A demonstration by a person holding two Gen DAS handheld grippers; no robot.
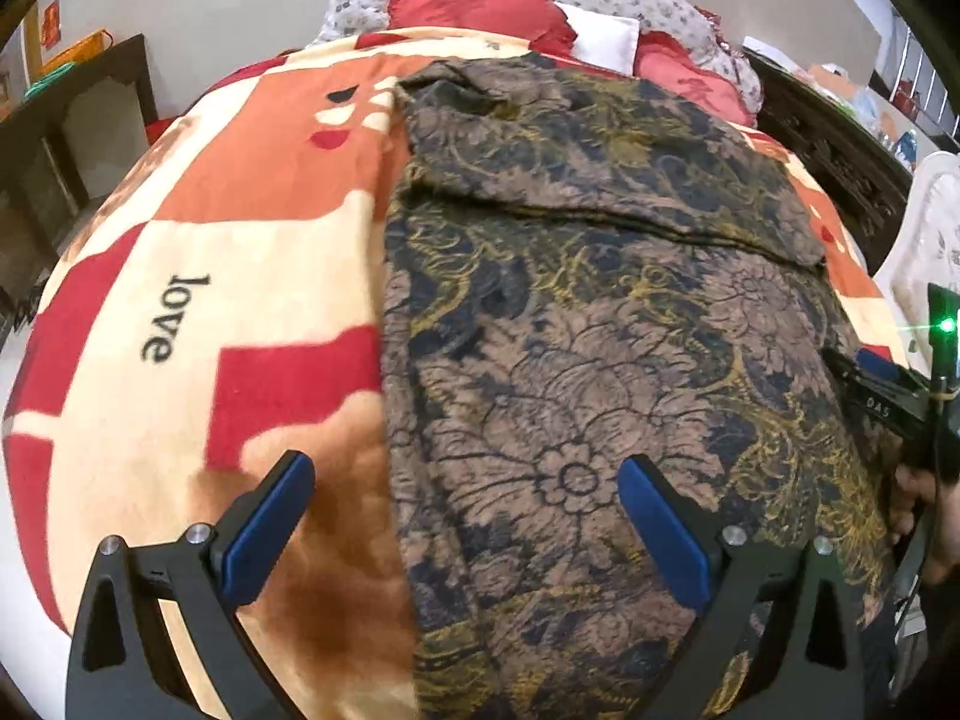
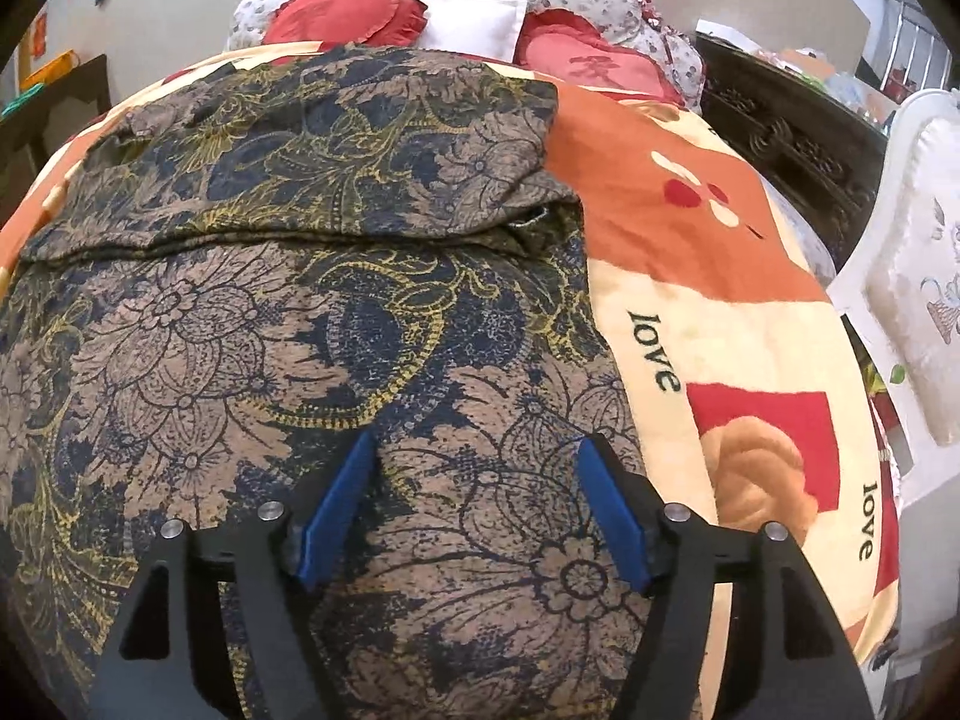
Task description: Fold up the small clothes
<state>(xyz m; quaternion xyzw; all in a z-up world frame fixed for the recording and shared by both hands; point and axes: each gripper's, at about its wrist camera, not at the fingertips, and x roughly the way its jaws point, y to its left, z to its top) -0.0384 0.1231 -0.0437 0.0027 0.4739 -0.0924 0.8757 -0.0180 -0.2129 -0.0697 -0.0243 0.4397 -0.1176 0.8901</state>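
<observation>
1. Garment: a brown cloth with dark blue and yellow floral print, lying spread on the bed. Its far part is folded back toward the camera, the folded edge forming a seam-like line across the cloth. In the right wrist view the same garment fills the left and centre of the frame.
2. Blanket: a fleece cover in cream, orange and red blocks, printed with the word "love", lying beneath the garment and showing on both sides of it.
3. Left gripper: jaws spread wide and holding nothing. One blue finger sits over the blanket, the other over the garment, so the garment's left edge runs between them.
4. Right gripper: jaws parted, nothing between them, both blue fingers over the near part of the garment. Contact with the cloth cannot be told. Seen from the left wrist, the right gripper appears at the garment's right edge, only partly in view.
5. Pillows: red heart-shaped cushions and a white pillow at the head of the bed, backed by floral bedding.
6. Dark carved furniture stands beside the bed on the right.
</observation>
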